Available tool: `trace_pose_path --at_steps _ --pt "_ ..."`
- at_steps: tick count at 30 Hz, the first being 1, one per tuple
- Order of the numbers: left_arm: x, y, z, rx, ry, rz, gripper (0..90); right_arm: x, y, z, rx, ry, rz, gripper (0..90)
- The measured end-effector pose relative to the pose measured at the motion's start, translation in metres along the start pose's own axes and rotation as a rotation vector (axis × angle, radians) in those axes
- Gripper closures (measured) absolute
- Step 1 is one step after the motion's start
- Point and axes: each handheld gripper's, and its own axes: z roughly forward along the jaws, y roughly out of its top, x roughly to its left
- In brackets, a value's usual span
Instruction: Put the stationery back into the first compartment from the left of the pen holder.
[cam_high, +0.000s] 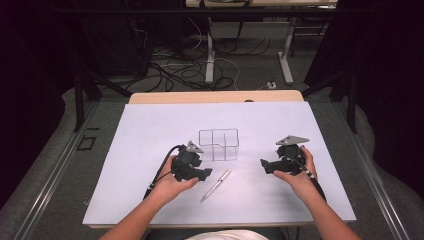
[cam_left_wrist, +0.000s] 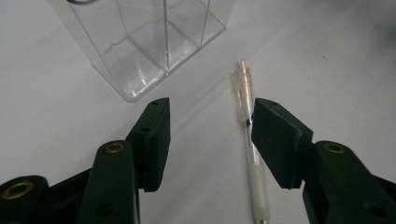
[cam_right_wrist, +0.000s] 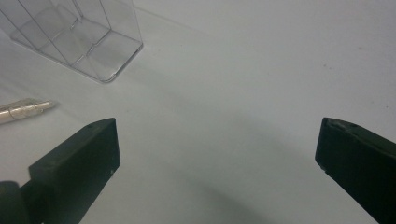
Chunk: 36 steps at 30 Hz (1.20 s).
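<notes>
On the white table (cam_high: 150, 150) the clear divided box (cam_high: 219, 145) stands empty. The pen (cam_high: 216, 184) lies flat in front of it, not yet lifted. The left gripper (cam_left_wrist: 210, 135) is spread beside the pen, one pad alongside it; the right gripper (cam_right_wrist: 217, 154) hangs wide and idle. Pickup and placing remain.

Clear glossy plastic organizer (cam_high: 219, 144) (pen (cam_high: 216, 184) too); matt table (cam_high: 150, 140).
</notes>
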Motion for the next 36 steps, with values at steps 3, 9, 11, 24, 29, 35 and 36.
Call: trace_pose_path --at_steps 3,9,11,24,29,35,36 --pt "-0.003 -0.001 0.004 0.032 -0.024 -0.002 49.7 -0.001 0.0 0.001 0.0 -0.003 -0.004 0.0" --pt "-0.009 -0.005 0.013 0.081 -0.03 0.01 52.0 -0.002 -0.001 0.004 0.005 -0.011 0.004 0.0" --pt "-0.01 -0.006 0.015 0.096 -0.039 0.008 53.0 -0.002 -0.001 0.003 0.004 -0.007 -0.006 0.0" --pt "-0.023 -0.012 0.026 0.165 -0.05 0.025 59.1 0.0 -0.001 0.004 0.009 -0.003 -0.015 0.0" --pt "-0.027 -0.013 0.027 0.188 -0.04 0.037 61.1 0.0 -0.001 0.005 0.011 -0.004 -0.018 0.0" --pt "-0.03 -0.016 0.028 0.204 -0.044 0.042 62.5 -0.001 -0.002 0.003 0.011 -0.002 -0.018 0.0" --pt "-0.031 -0.017 0.029 0.209 -0.042 0.041 62.8 -0.001 -0.003 0.003 0.013 -0.001 -0.016 0.0"
